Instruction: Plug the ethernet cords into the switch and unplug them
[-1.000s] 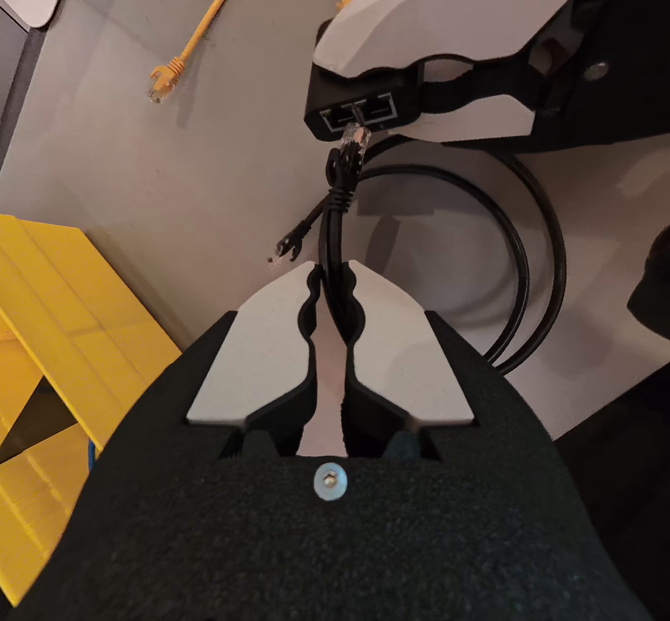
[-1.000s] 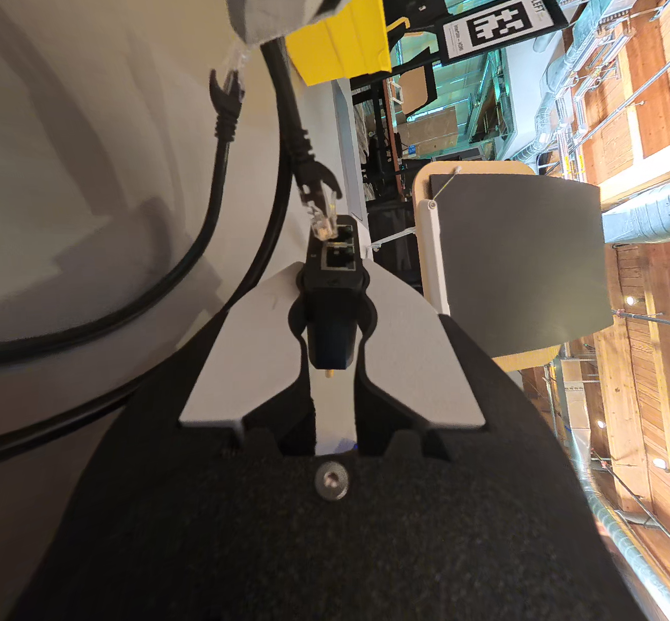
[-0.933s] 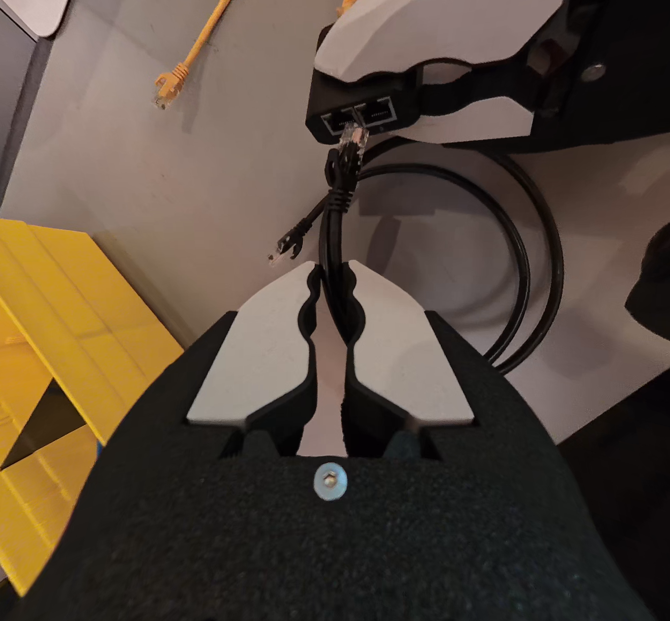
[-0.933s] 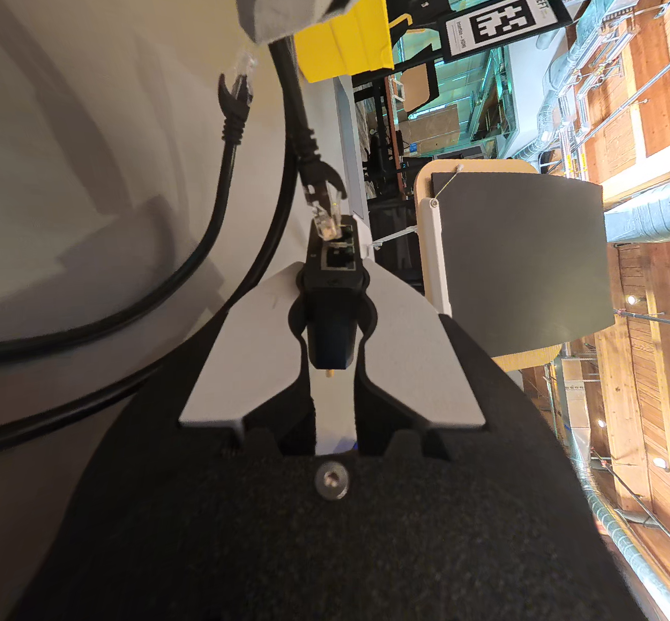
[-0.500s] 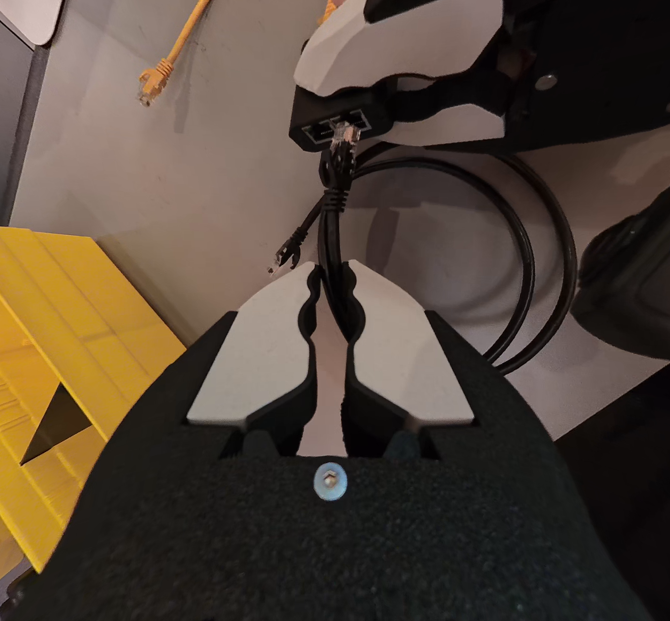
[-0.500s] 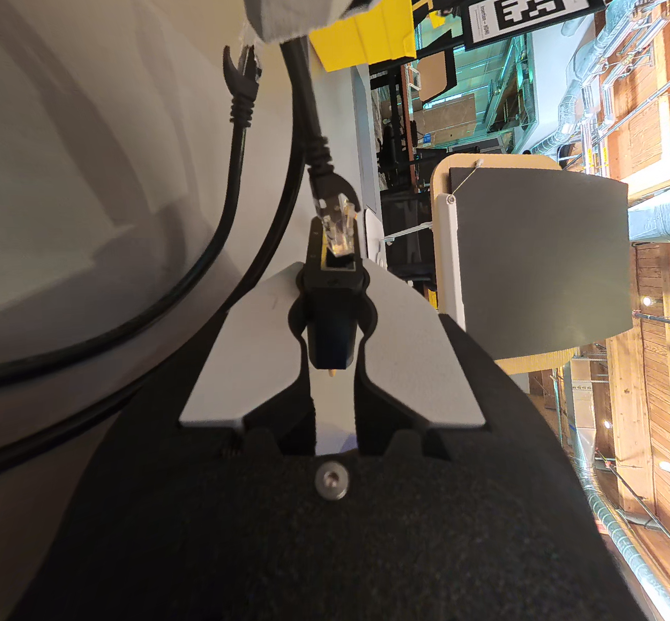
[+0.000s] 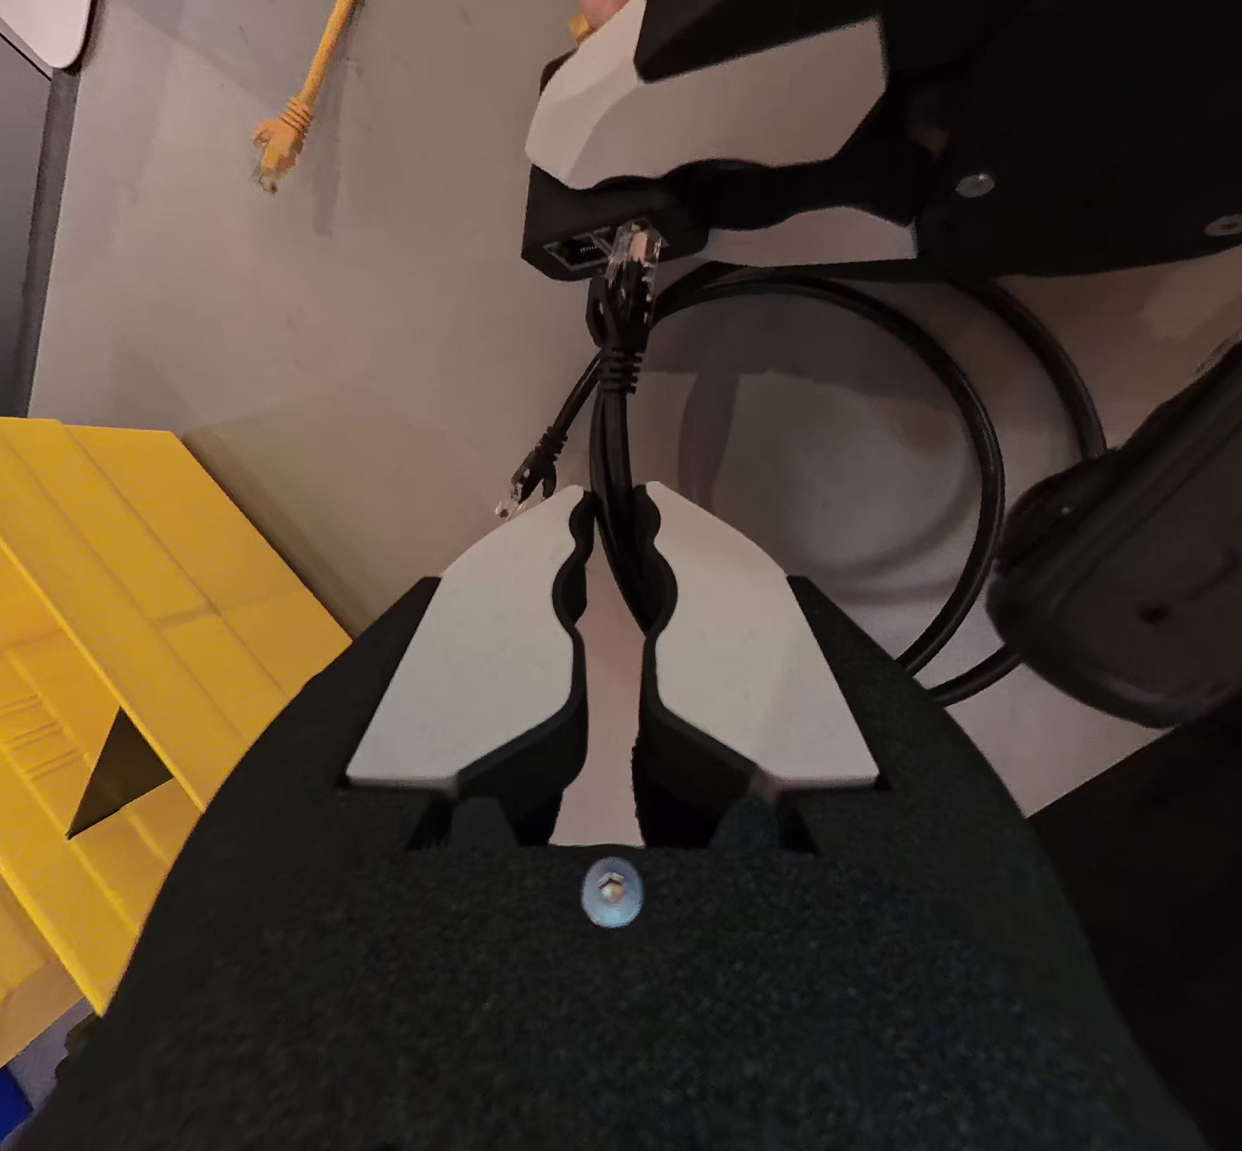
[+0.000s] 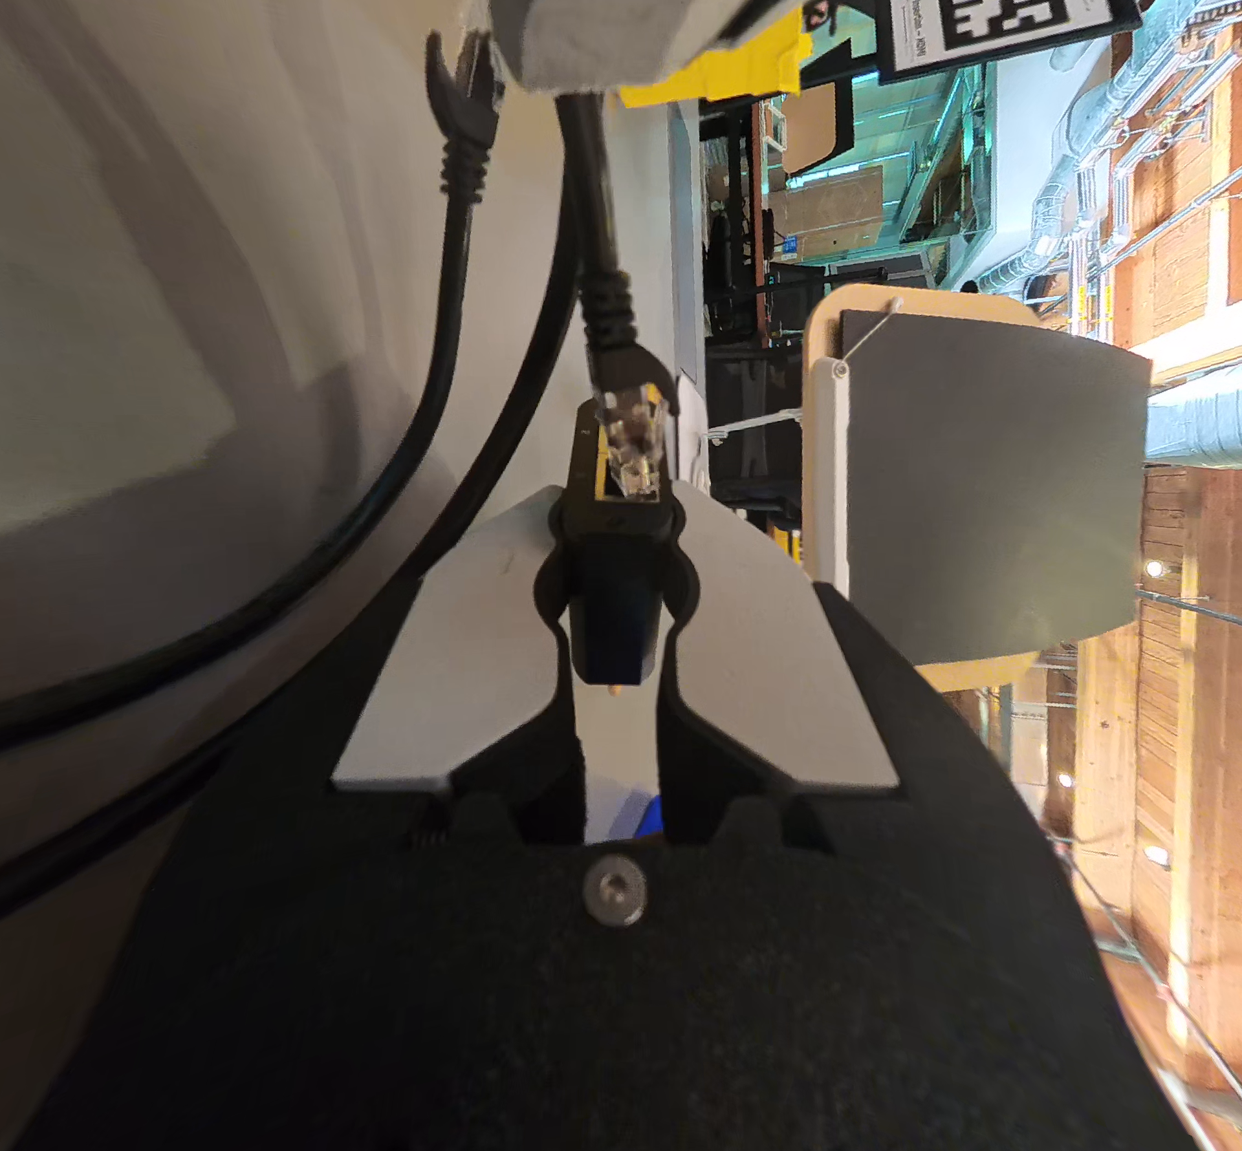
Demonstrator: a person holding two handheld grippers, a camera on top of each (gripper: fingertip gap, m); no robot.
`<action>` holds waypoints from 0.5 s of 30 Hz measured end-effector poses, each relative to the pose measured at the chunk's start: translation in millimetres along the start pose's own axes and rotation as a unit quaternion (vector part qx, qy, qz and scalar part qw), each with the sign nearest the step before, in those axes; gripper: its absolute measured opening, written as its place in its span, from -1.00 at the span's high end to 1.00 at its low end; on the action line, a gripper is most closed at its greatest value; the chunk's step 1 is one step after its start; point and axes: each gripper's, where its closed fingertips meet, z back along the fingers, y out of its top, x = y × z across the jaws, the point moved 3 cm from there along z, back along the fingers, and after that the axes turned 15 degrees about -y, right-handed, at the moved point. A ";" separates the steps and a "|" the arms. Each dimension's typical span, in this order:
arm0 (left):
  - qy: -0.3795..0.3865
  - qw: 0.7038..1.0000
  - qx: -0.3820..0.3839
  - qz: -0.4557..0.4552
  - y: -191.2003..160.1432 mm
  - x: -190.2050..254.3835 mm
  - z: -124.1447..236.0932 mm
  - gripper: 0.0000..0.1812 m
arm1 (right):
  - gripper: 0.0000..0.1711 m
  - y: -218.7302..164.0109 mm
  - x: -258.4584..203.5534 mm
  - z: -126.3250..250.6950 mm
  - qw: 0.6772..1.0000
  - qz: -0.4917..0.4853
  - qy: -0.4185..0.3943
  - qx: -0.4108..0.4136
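Since a second ago, the clear plug (image 7: 630, 252) of the black ethernet cord (image 7: 615, 447) is brought from just short of the switch (image 7: 591, 232) up to its right-hand port; full seating cannot be told. The cord is clamped between the nearly closed jaws of the left gripper (image 7: 615, 501), plug well ahead of them. The switch is pinched in the right gripper (image 8: 615, 507), lifted off the tabletop (image 7: 336, 312). An orange cord (image 7: 296, 118) lies apart, untouched.
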 end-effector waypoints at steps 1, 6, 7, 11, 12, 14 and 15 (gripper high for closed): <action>0.000 1.000 0.000 0.001 0.3 0.3 -0.1 0.88 | 0.72 -0.5 -0.9 -0.3 1.000 0.011 -0.002 -0.003; -0.030 0.999 0.032 0.027 5.1 2.4 2.0 0.88 | 0.72 -4.4 -4.5 -1.7 0.999 0.031 -0.002 -0.019; -0.037 0.998 0.041 0.033 6.1 2.5 3.0 0.88 | 0.72 -4.7 -4.9 -1.7 1.000 0.021 0.004 -0.021; -0.010 0.998 0.056 0.038 5.6 -3.2 4.2 0.89 | 0.72 -3.1 -6.0 -0.6 0.999 -0.036 0.034 -0.015; 0.022 0.998 0.047 0.022 4.6 -5.7 3.9 0.89 | 0.72 -1.5 -6.0 -0.2 0.997 -0.057 0.044 -0.012; 0.064 0.997 0.032 -0.001 4.1 -7.4 2.5 0.89 | 0.72 -0.7 -5.6 -0.7 0.997 -0.066 0.047 -0.012; 0.070 0.997 0.030 -0.004 4.4 -7.5 1.6 0.89 | 0.72 -1.9 -5.7 -1.5 0.997 -0.059 0.044 -0.016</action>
